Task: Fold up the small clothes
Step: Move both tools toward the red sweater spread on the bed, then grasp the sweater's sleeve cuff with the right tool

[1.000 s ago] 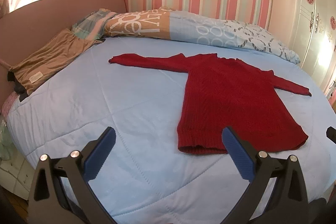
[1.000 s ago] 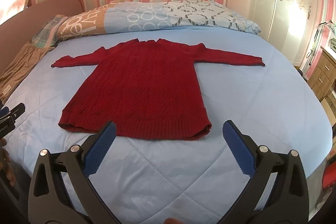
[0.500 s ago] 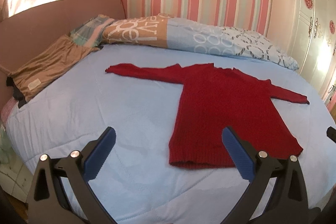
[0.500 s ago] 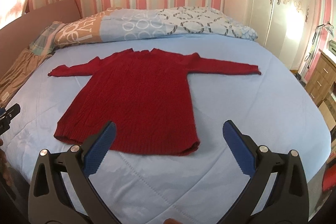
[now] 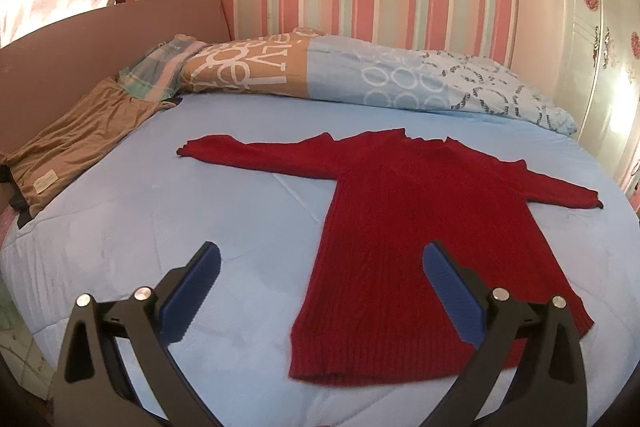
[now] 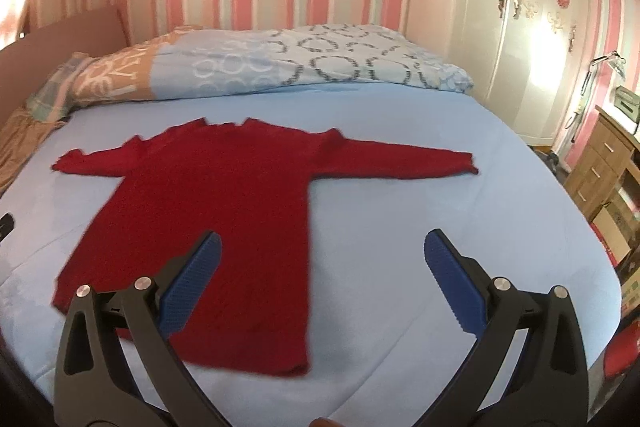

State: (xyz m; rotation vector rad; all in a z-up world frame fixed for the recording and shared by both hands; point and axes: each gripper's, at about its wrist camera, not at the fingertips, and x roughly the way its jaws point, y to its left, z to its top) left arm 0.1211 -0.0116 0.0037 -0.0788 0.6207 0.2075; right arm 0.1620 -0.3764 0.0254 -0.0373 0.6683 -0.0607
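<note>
A red knitted sweater lies flat on the light blue bed cover, both sleeves spread out sideways, hem toward me. It also shows in the right wrist view. My left gripper is open and empty, held above the hem's left corner, its right pad over the sweater's body. My right gripper is open and empty, held above the hem's right corner, its left pad over the red knit.
A patterned rolled duvet lies across the bed's far end. Folded brown cloth sits at the left edge by a brown headboard. A white wardrobe and wooden drawers stand on the right.
Both grippers have risen and tilted, so the sweater sits lower in each view. The left view has shifted right, the right view shifted right too. The sweater has not moved.
</note>
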